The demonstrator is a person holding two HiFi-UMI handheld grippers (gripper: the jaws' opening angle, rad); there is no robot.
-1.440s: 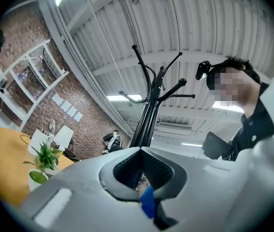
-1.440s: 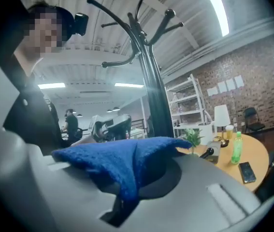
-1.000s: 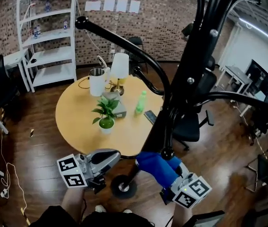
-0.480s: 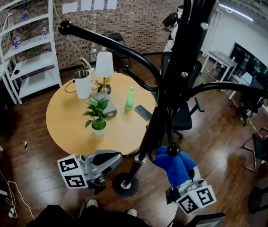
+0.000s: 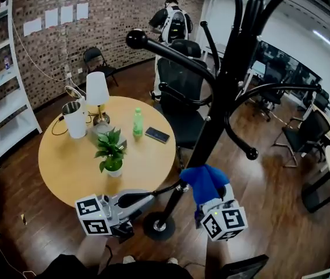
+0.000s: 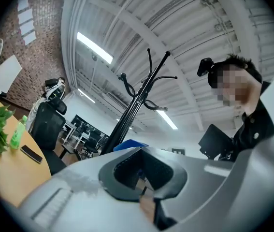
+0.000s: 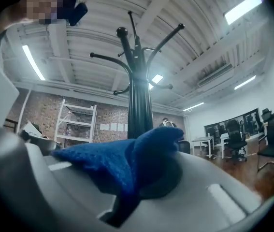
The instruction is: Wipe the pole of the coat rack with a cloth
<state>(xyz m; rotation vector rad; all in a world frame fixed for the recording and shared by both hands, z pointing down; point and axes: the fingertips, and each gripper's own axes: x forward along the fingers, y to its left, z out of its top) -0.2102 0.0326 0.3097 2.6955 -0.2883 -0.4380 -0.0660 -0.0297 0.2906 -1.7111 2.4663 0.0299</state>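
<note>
Right gripper [image 7: 127, 197] fingers clamped on the blue cloth [image 7: 127, 161], held just beside the lower pole [image 5: 211, 127]; contact unconfirmed. Left gripper [image 6: 144, 178] fingers together, empty, near the base [image 5: 156, 226].

Risk: unsteadied, the pole could rock under wiping pressure; loose cloth may snag hooks [image 5: 251, 154].

Brick-walled office, dark wood floor [image 5: 252, 202]; round bench [image 5: 66, 161] behind.

Left gripper [image 5: 134, 199] low, fingers together, right gripper [image 5: 210, 202] fingers pinching blue cloth [image 5: 202, 180].

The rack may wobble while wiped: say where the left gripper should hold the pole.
Probably low on the pole, the straight stretch above the base, from the side of the left gripper: hooks branch off higher, and the cloth occupies the right.
</note>
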